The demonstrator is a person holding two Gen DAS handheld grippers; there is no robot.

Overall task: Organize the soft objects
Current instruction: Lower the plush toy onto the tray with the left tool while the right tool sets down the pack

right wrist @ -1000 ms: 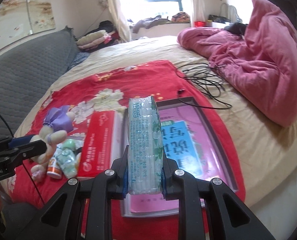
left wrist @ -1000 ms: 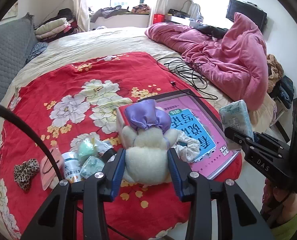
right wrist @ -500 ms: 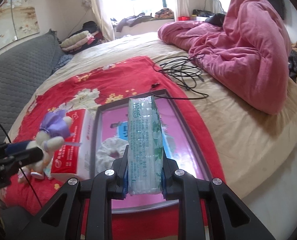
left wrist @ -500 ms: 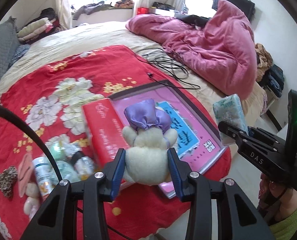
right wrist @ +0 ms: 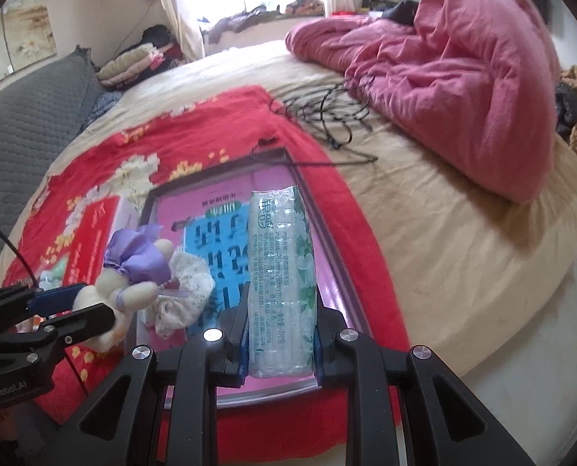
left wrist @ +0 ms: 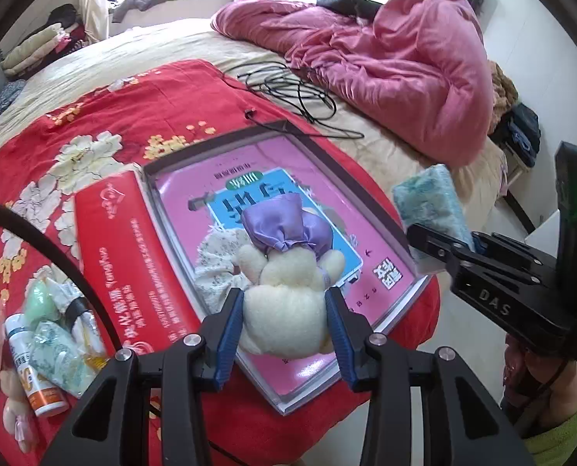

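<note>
My left gripper [left wrist: 284, 310] is shut on a cream plush toy [left wrist: 288, 291] with a purple satin bow and holds it above the pink tray [left wrist: 389, 229]; the toy also shows in the right wrist view [right wrist: 133, 272]. My right gripper [right wrist: 280, 334] is shut on a pack of tissues [right wrist: 280, 272] in clear green-printed wrap, held upright over the tray's [right wrist: 327, 240] right side. The pack also shows in the left wrist view [left wrist: 432, 202]. A white floral scrunchie [right wrist: 183, 291] lies in the tray under the toy.
A red tissue box [left wrist: 121, 256] lies left of the tray on the red floral blanket [left wrist: 94, 116]. Small bottles and packets [left wrist: 51, 334] lie at the left. Black cables [left wrist: 292, 89] and a pink duvet [left wrist: 397, 58] lie beyond. The bed edge is close in front.
Both grippers have moved right and forward with their loads. The plush toy has gone from over the red box to over the pink tray. The tissue pack is now over the tray's right side.
</note>
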